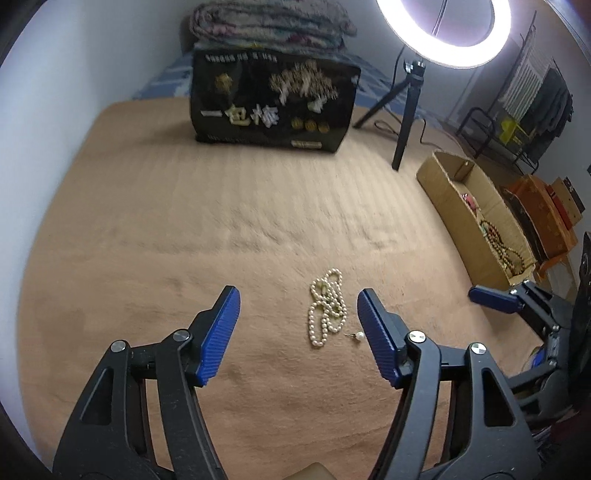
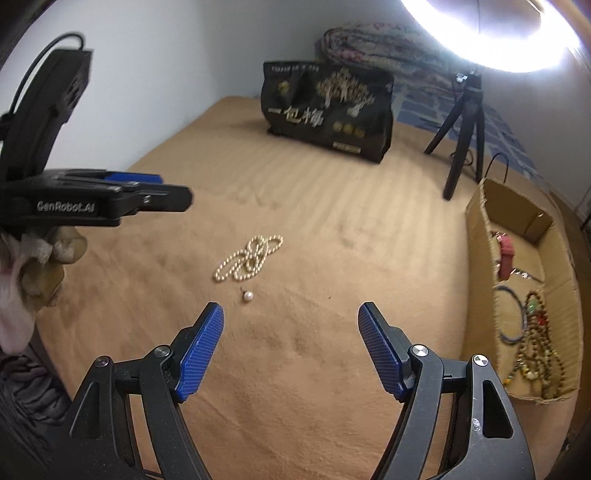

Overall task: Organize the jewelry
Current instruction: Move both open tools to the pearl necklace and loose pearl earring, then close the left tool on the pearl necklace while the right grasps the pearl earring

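My left gripper (image 1: 298, 308) and right gripper (image 2: 290, 323) gape wide, holding nothing (pearl necklace (image 1: 327, 308) lies on blanket (image 1: 184, 221)).

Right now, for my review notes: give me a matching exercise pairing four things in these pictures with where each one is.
Things:
1. pearl necklace
2. pearl earring
3. wooden bead strings
4. folded blanket

Places:
A. on top of the black bag
B. inside the cardboard box
C. heaped on the tan cover, further from the grippers
D. alone on the tan cover, beside the heap

Pairs: 1-C, 2-D, 3-B, 4-A
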Available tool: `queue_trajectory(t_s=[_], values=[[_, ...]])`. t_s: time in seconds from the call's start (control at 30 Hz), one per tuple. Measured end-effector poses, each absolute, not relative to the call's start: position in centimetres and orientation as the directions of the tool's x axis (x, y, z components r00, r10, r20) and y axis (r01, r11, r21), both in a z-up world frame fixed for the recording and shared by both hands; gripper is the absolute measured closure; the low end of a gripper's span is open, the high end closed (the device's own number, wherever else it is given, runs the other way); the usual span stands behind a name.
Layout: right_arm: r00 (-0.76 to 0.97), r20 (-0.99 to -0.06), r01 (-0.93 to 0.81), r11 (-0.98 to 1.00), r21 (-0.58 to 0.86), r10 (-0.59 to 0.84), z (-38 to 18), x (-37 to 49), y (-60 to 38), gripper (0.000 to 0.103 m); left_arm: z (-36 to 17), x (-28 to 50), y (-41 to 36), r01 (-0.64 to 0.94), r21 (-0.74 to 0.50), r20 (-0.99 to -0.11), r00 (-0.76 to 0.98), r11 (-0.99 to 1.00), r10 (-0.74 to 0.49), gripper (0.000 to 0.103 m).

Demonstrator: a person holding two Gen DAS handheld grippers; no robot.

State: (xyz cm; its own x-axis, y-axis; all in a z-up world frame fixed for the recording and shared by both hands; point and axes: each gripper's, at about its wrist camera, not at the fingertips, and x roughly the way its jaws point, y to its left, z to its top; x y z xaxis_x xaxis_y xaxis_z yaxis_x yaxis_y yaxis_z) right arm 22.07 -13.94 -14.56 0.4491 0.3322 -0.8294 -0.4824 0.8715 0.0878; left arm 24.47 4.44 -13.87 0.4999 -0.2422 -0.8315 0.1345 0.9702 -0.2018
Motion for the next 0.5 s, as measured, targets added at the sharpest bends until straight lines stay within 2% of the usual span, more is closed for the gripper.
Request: queue_trajectory(t_s=[0.1, 0.5], values=[[0.429, -0.837, -0.477, 0.872, 0.109, 0.339, -15.7, 22.2, -13.8, 0.028, -15.6, 25.5, 3.9, 0.129, -0.227, -0.855, 0.449, 0.965, -0.261, 0.045], [0.409, -0.842, -0.457, 0.878, 0.144, 0.351, -17.1, 22.7, -13.8, 0.028, -20.3, 28.2, 1.8, 0.125, -0.25, -0.9, 0.335, 0.96, -0.279, 0.045]])
